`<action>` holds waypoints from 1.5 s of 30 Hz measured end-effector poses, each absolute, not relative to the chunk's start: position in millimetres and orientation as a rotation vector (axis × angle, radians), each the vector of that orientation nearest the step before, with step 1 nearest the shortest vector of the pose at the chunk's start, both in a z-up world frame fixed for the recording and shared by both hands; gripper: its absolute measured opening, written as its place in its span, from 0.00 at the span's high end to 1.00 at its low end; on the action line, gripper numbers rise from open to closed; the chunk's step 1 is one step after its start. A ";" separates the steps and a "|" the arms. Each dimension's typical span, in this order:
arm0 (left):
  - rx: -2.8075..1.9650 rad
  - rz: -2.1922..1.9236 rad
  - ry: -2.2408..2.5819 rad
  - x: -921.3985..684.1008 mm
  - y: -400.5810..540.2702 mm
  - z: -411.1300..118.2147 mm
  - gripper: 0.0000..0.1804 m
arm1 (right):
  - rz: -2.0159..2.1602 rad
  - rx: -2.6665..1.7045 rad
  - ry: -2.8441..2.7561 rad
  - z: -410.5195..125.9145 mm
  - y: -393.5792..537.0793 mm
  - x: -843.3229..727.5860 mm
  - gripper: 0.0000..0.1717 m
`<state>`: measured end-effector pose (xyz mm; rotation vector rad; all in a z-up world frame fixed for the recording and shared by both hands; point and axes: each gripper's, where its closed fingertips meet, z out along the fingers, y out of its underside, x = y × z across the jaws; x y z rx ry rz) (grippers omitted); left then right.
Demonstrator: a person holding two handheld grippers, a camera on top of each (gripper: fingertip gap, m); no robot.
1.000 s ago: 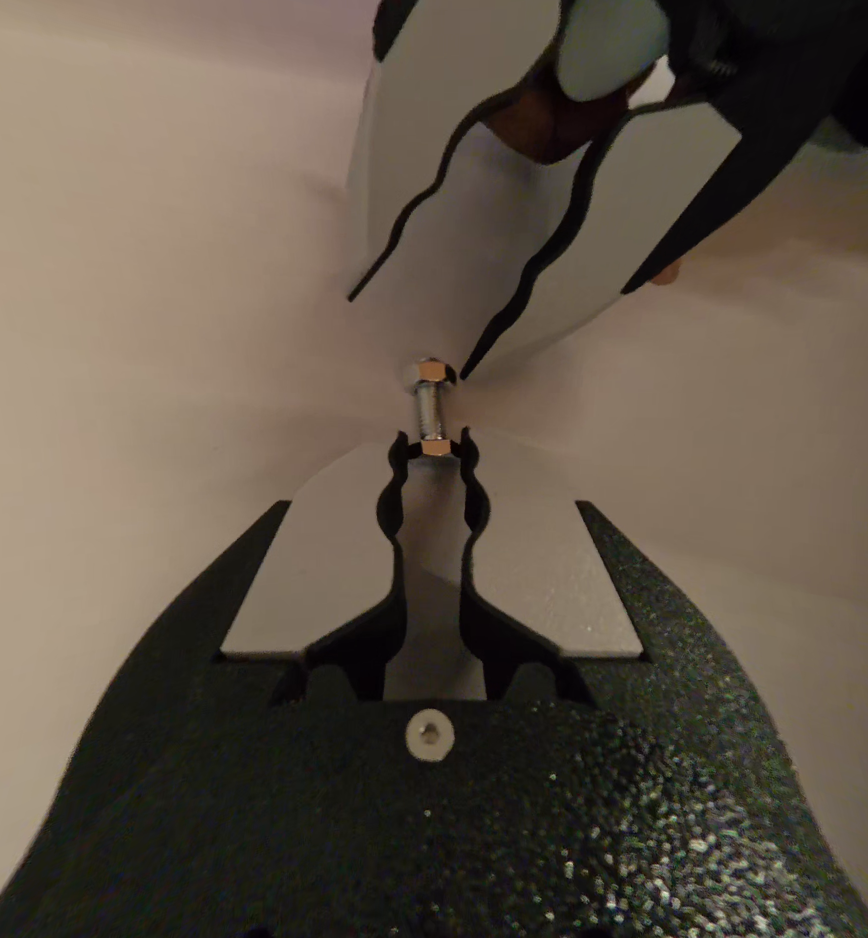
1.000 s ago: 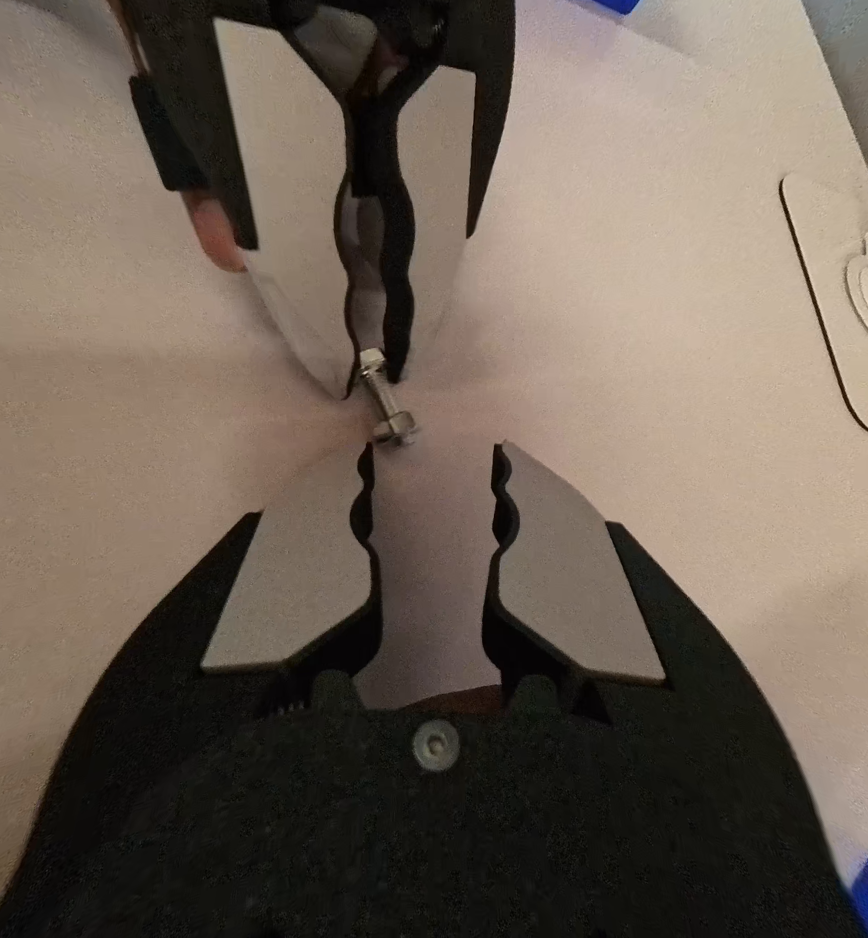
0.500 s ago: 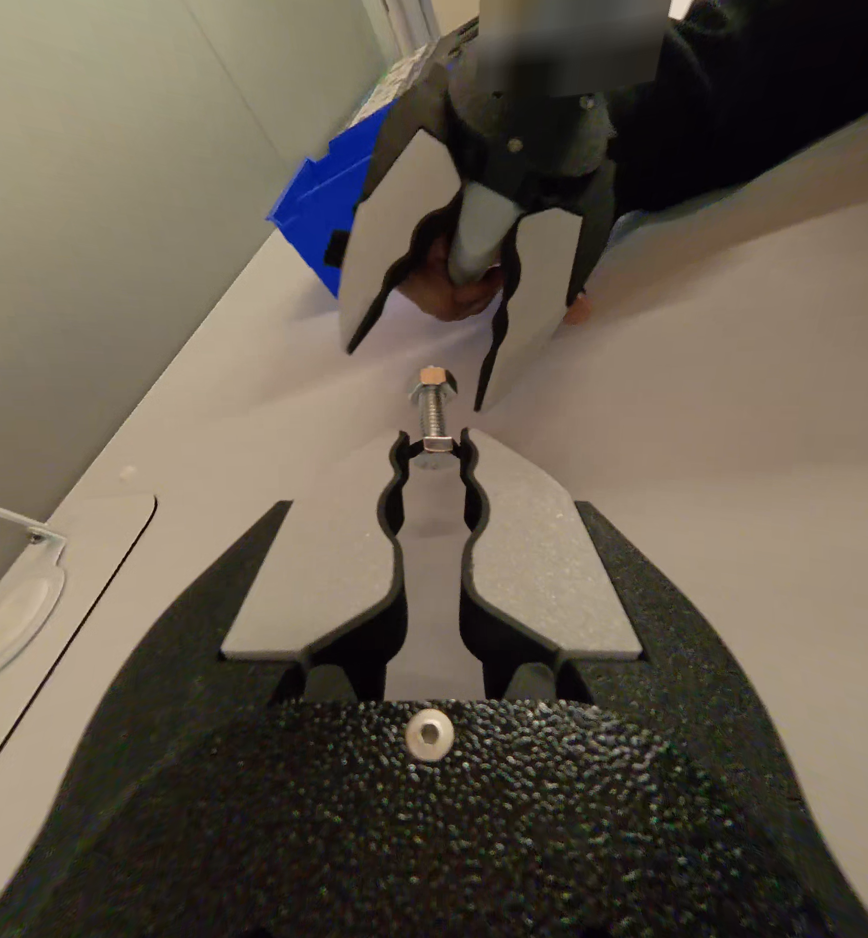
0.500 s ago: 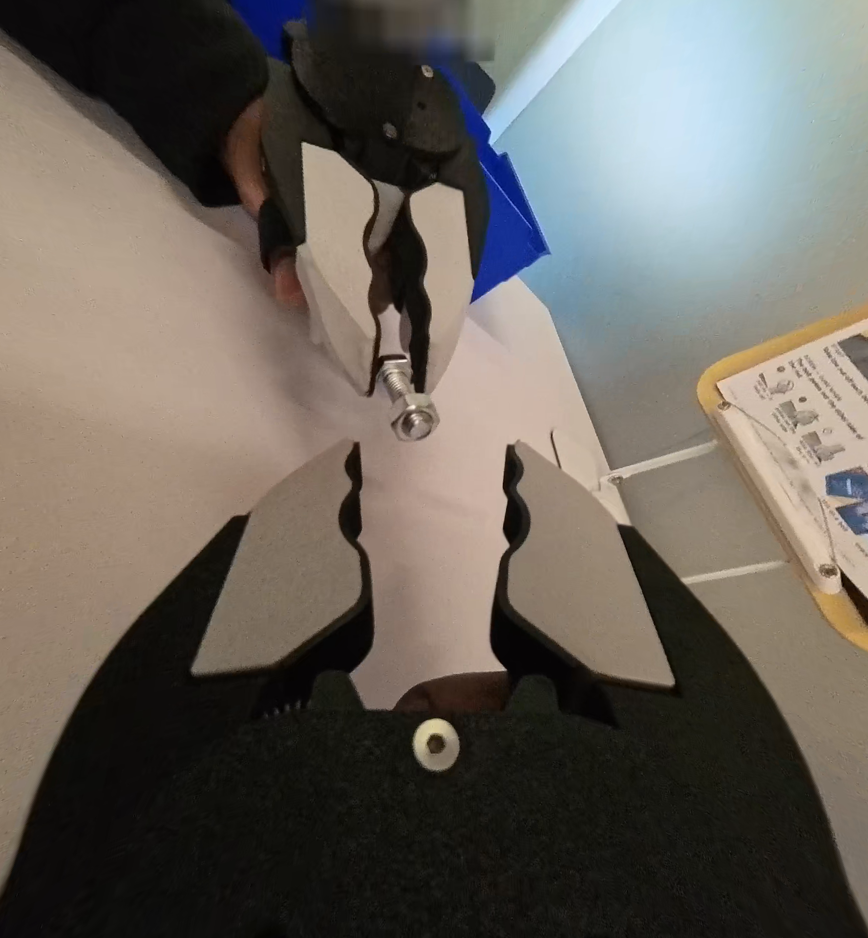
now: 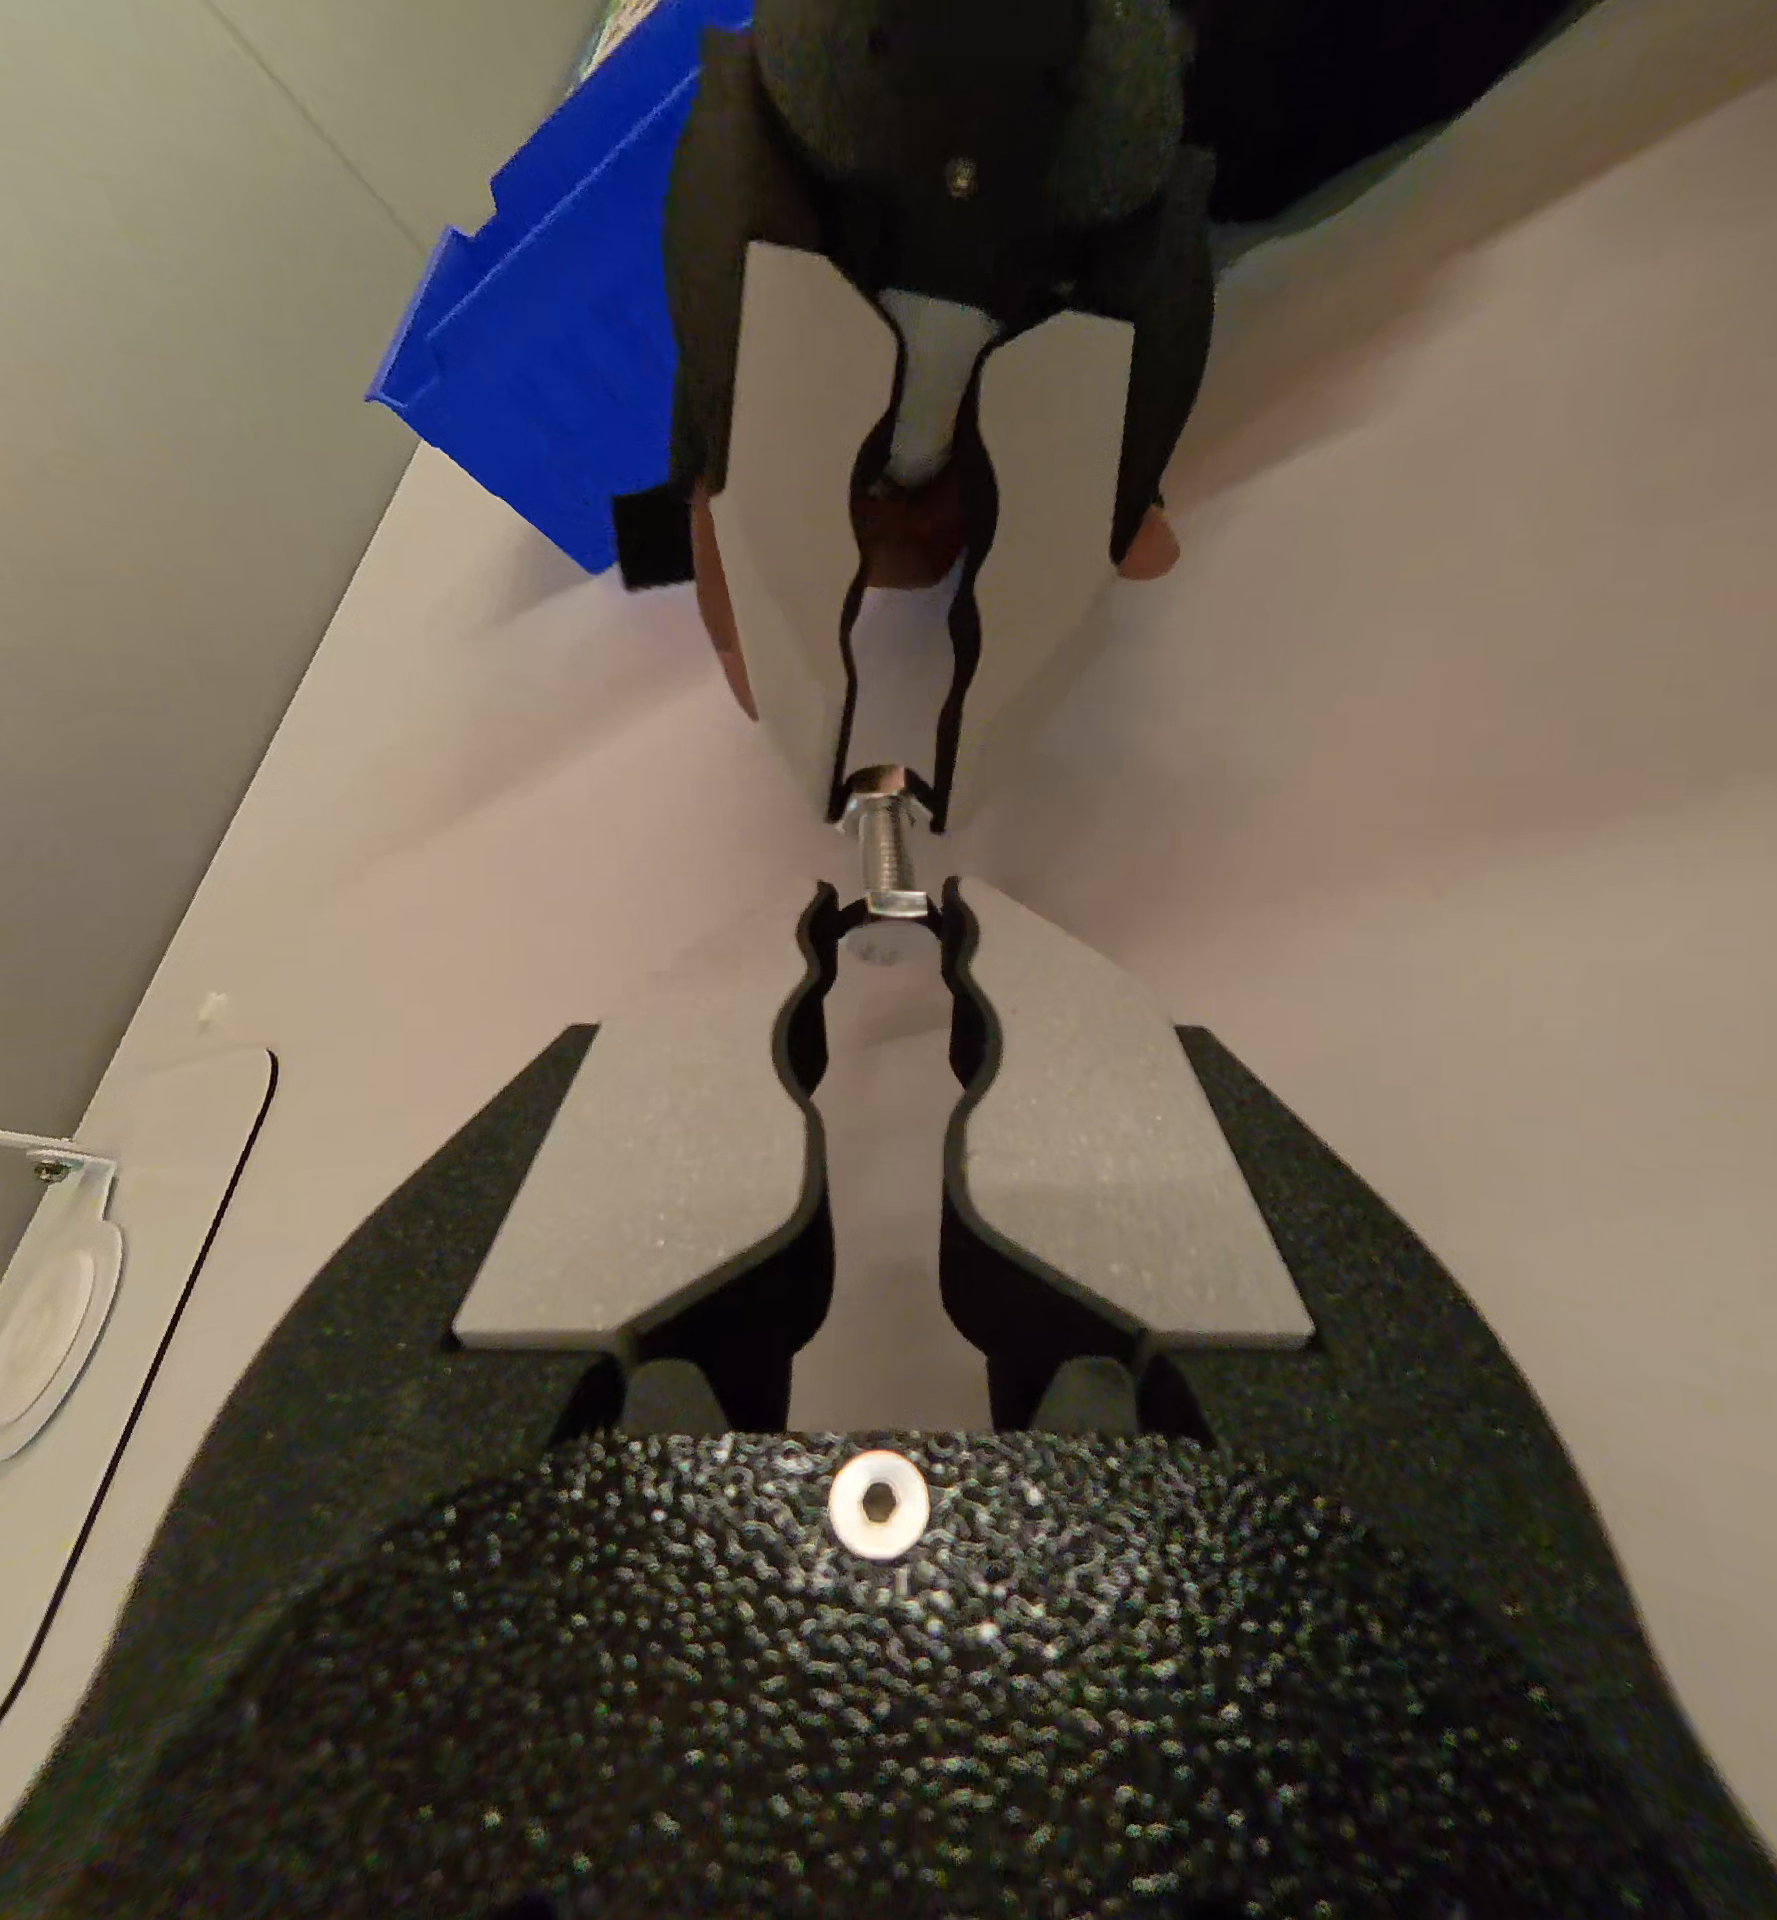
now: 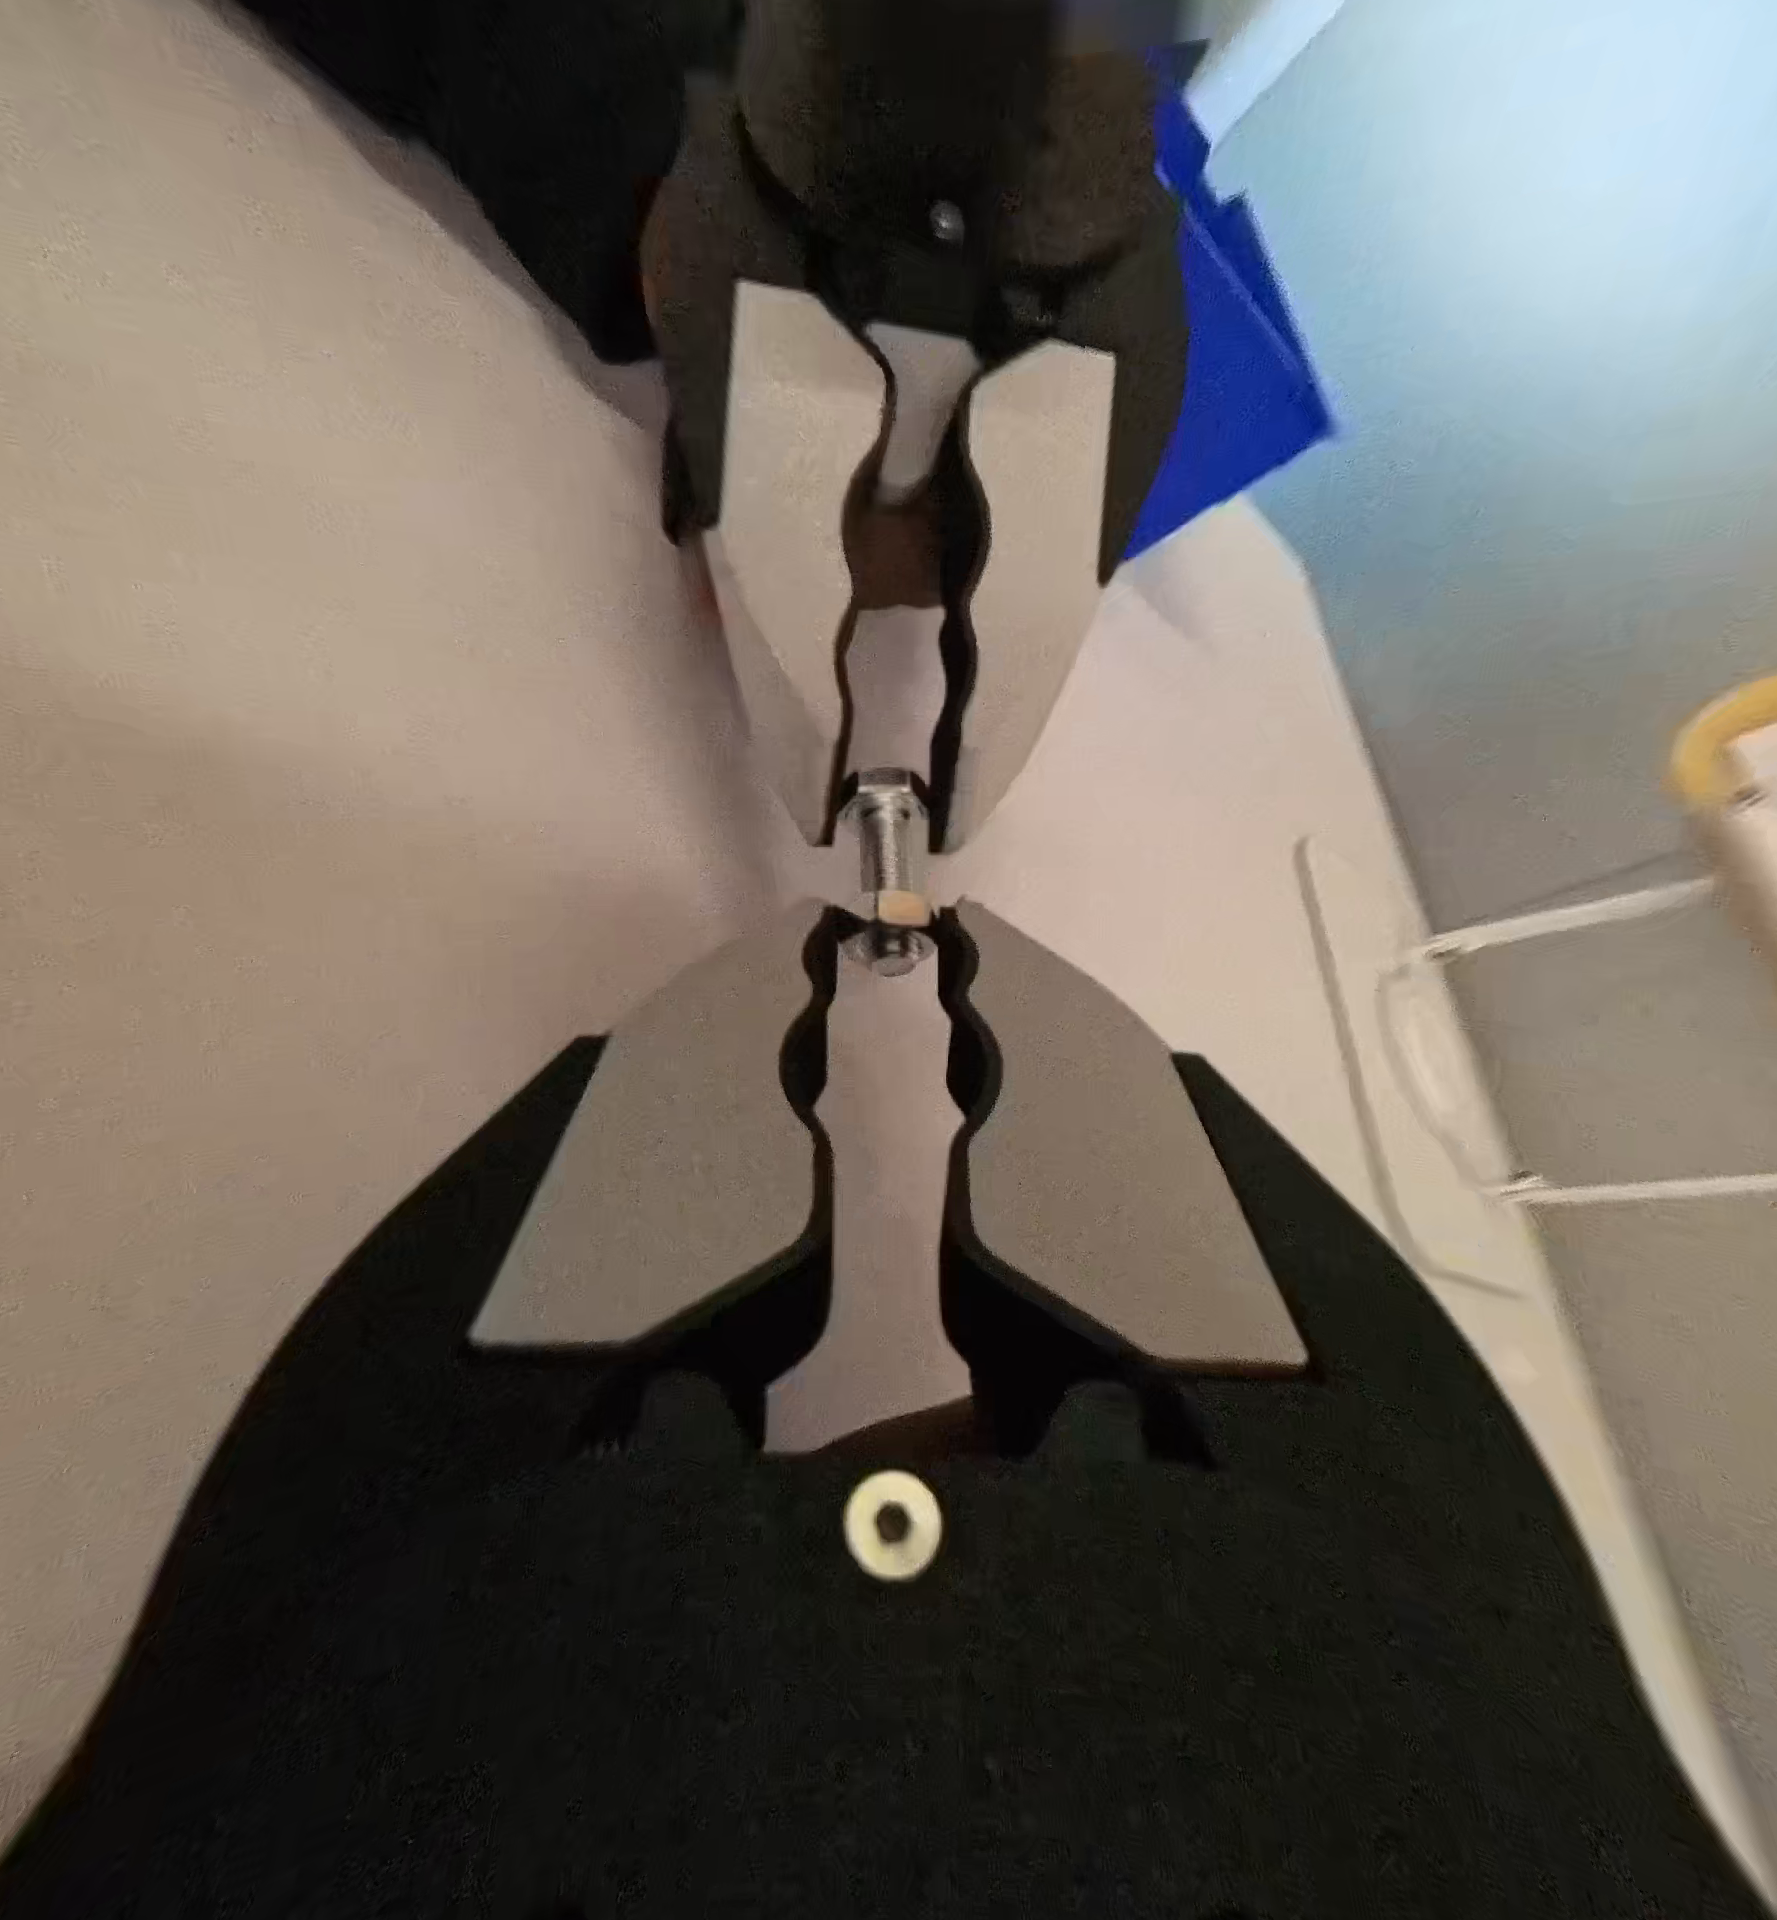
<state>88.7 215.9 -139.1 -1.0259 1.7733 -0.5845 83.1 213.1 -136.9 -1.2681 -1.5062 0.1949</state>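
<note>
Pale and mostly bare, the desk [image 5: 1435, 727] spreads wide on both sides of the two tools, leaving free room to either flank; its far edge meets a grey wall [image 5: 136, 416] in the left wrist view. A blue bin [image 5: 551, 343] sits at that back edge, close behind the right tool. Between the tools a silver bolt [image 5: 889, 847] hangs in the air above the desk, gripped at both ends. The left tool [image 5: 889, 909] is narrowed onto the bolt's hex head, its fingertips [image 5: 822, 914] pressing the flats. The right tool [image 6: 889, 920] is narrowed onto the nut [image 6: 899, 909] threaded on the other end, and the two tools point at each other nearly tip to tip. Only the left wrist view shows a rounded white plate [image 5: 84, 1299] set into the desk near the wall. Only the right wrist view shows a yellow-rimmed board [image 6: 1757, 748] with a white sheet on the wall and a thin wire stand [image 6: 1549, 914] by the desk's edge; that view is slightly blurred.
</note>
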 end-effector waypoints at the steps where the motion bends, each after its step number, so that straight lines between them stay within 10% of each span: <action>1: -1.029 -0.574 1.783 89.0 215.9 -140.9 0.90 | 0.283 -1.366 -1.480 -139.3 213.0 83.5 0.90; 9: -1.076 -0.568 1.776 90.2 218.2 -142.8 0.90 | 1.139 -1.960 -1.027 -135.1 209.4 87.3 0.84; 14: -1.111 -0.602 1.730 89.4 221.7 -137.5 0.90 | 0.741 -1.611 -1.223 -124.8 214.4 92.8 0.69; 26: -1.112 -0.622 1.759 88.6 217.3 -139.2 0.90 | 0.262 -1.284 -1.435 -133.8 210.3 83.4 0.89; 36: -1.035 -0.667 1.776 91.1 202.9 -135.6 0.90 | 1.118 -1.854 -1.119 -126.3 198.6 84.6 0.90; 41: -1.077 -0.844 1.659 92.7 198.1 -115.8 0.90 | 0.677 -1.462 -1.298 -110.1 199.0 90.4 0.69; 45: -1.107 -0.928 1.617 92.4 196.2 -109.6 0.90 | 0.362 -1.260 -1.400 -109.9 194.7 85.2 0.71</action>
